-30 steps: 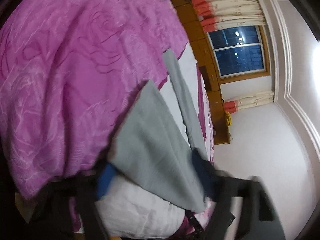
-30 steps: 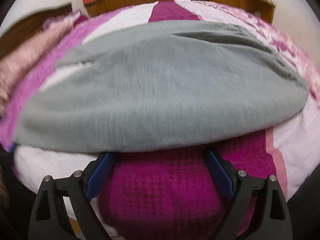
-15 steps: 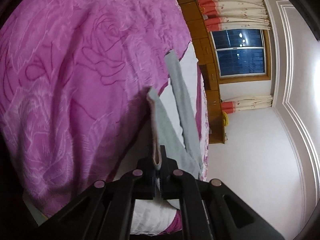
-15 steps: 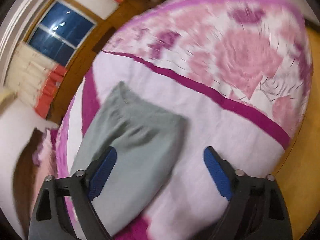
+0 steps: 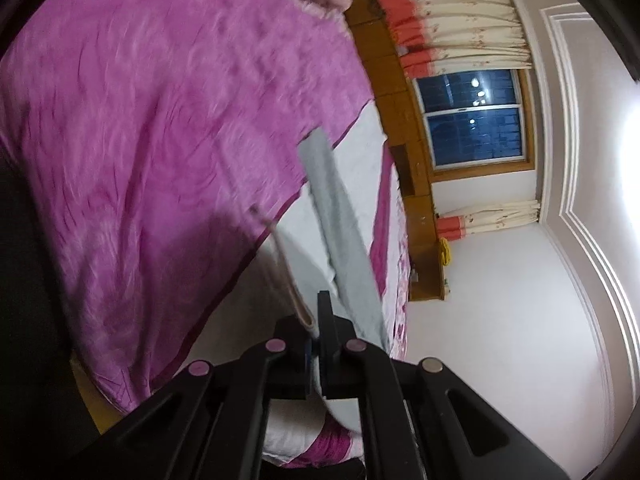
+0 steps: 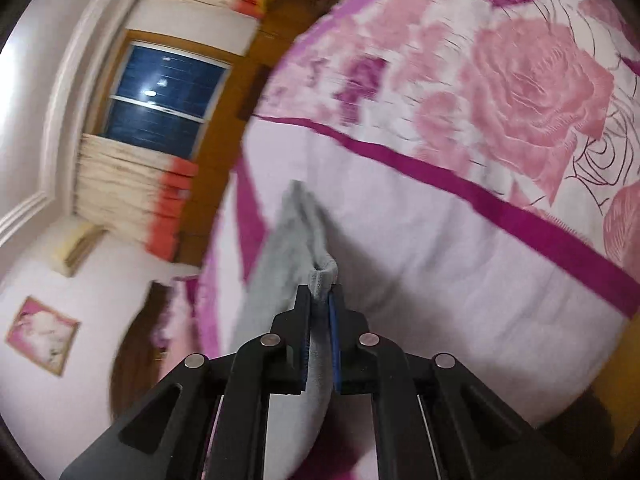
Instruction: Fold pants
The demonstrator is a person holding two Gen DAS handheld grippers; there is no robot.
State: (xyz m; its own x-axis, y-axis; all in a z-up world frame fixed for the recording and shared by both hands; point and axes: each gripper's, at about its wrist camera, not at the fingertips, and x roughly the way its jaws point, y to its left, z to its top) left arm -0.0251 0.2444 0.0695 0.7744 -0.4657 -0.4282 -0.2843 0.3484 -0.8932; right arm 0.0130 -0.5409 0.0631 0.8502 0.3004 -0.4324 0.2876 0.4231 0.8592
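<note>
Left gripper [image 5: 315, 326]: jaws pressed together, pinching an edge of the grey pants [image 5: 340, 216]. From the pinch the fabric runs away over the white band of the bedspread [image 5: 140, 128], one leg a long strip reaching the edge of the purple part. The pinched edge is raised off the bed; its rim shows as a thin pale line. Beyond the bed: wooden cabinet [image 5: 400, 80], window [image 5: 474, 120], curtains [image 5: 452, 28].

Right gripper [image 6: 320, 300]: jaws closed on a bunched hem of the pants [image 6: 296, 232], which sticks up between the fingers. Fabric trails off over the white band, left of the rose print [image 6: 532, 92]. Further left of the bed: window [image 6: 160, 96], curtains [image 6: 132, 188], a framed picture [image 6: 42, 334] on the wall
</note>
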